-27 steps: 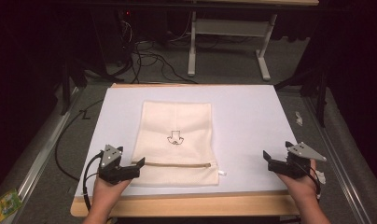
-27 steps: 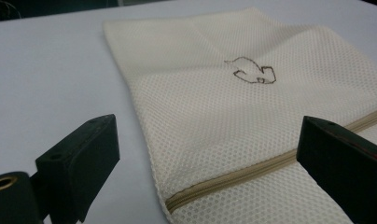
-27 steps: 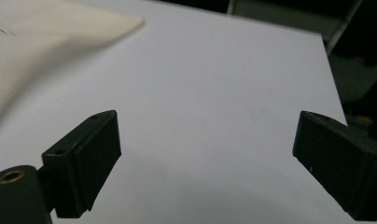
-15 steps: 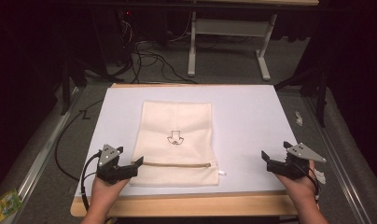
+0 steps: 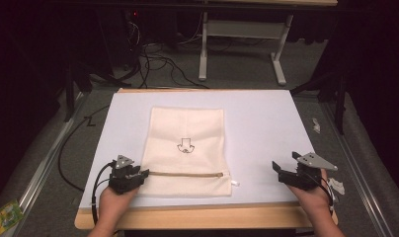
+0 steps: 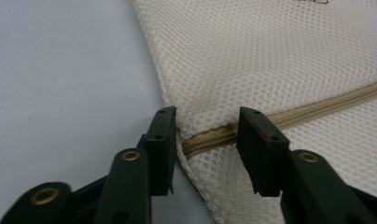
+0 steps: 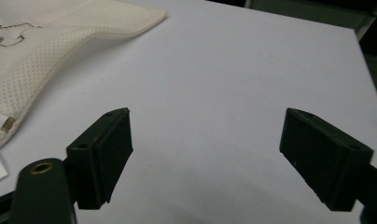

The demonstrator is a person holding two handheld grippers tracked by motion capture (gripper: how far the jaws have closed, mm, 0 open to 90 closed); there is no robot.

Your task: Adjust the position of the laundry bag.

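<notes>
Mesh bag (image 5: 186,150): zip (image 6: 289,119) closed, untouched. Left gripper (image 6: 205,135) narrow, straddling zip end, ungripped. Right gripper (image 7: 205,154) wide, well right of bag.

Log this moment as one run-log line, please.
left gripper: open, jaws straddling zipper end of mesh bag | right gripper: open over white mat, apart from bag

so there's a cream mesh zip bag (image 5: 186,150) lying flat in the middle of the high view, on the white mat (image 5: 266,123); small dark arrow-like print (image 5: 185,146) at its centre; tan zipper (image 5: 187,174) runs across near its lower edge, looks closed; white tag (image 5: 235,184) at its lower right corner
</notes>
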